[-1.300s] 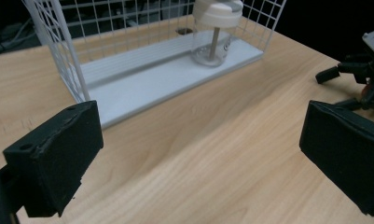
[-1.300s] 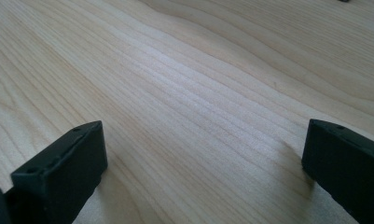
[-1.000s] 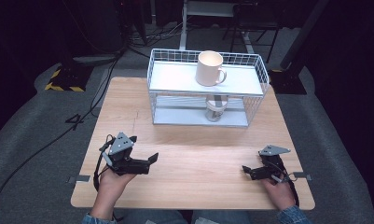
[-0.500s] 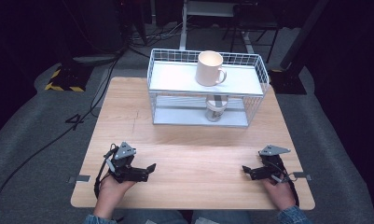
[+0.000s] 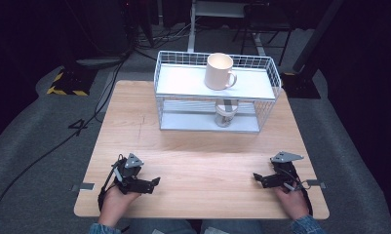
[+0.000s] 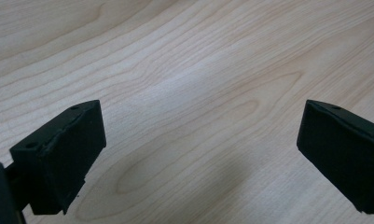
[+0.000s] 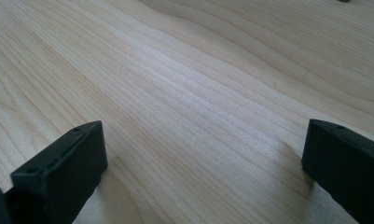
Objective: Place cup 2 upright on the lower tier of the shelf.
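The wooden table spreads in front of me, and at its far edge stands the white wire rack with two shelves, its long side running across my view. On the top shelf sits the cream mug, upright, handle turned to the right; under it on the lower shelf stands a small glass jar, nearly straight below the mug. Both lie well ahead of my hands, across bare wood. My left gripper rests low at the near left edge, pointing right along the table; its jaws have just been easing together a little but stand wide apart with nothing between them, as the left gripper view shows over plain grain. My right gripper lies at the near right edge, pointing left, jaws spread wide and empty too. The mug and jar sit slightly right of centre, so I judge my right hand the nearer, reaching forward and a touch left.
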`<state>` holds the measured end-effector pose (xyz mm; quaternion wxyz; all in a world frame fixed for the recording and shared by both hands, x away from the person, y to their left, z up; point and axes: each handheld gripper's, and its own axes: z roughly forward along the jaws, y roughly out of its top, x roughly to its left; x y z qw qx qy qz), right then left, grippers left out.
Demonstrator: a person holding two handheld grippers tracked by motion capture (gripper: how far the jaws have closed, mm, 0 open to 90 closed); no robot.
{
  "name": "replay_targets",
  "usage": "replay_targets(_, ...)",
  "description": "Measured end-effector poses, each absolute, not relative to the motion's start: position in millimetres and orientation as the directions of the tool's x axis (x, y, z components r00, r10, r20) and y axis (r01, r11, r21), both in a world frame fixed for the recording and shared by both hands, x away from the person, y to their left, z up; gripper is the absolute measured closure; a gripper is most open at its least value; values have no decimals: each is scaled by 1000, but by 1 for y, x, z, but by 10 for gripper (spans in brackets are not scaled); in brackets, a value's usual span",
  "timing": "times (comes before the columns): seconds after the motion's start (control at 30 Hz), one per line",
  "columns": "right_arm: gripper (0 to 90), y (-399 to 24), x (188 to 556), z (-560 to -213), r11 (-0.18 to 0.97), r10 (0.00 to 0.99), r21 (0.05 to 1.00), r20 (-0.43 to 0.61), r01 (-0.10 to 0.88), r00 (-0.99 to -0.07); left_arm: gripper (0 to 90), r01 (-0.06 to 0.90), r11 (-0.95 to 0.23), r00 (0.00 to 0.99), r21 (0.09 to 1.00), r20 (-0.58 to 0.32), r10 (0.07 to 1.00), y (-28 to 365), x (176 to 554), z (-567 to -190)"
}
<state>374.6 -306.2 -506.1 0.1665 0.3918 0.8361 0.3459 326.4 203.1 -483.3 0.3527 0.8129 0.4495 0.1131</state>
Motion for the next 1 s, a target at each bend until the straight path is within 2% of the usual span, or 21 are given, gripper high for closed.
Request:
replay_targets(0.37,2,-306,374,-506,454,771,709,-9,540,-636,21,699,-329,515,635,-127,848,207,333,-498)
replay_targets(0.53,3,-306,374,-506,453,773,709,-10,541,-634,0,673,-358,530,648,-85,844,206,334,-502)
replay_targets(0.63,4,-306,374,-506,453,773,709,-11,540,-634,0,636,-397,549,662,-26,835,206,334,-506)
replay_targets(1.0,4,-306,373,-506,447,778,710,-8,544,-629,1,641,-384,537,665,-31,843,207,336,-506)
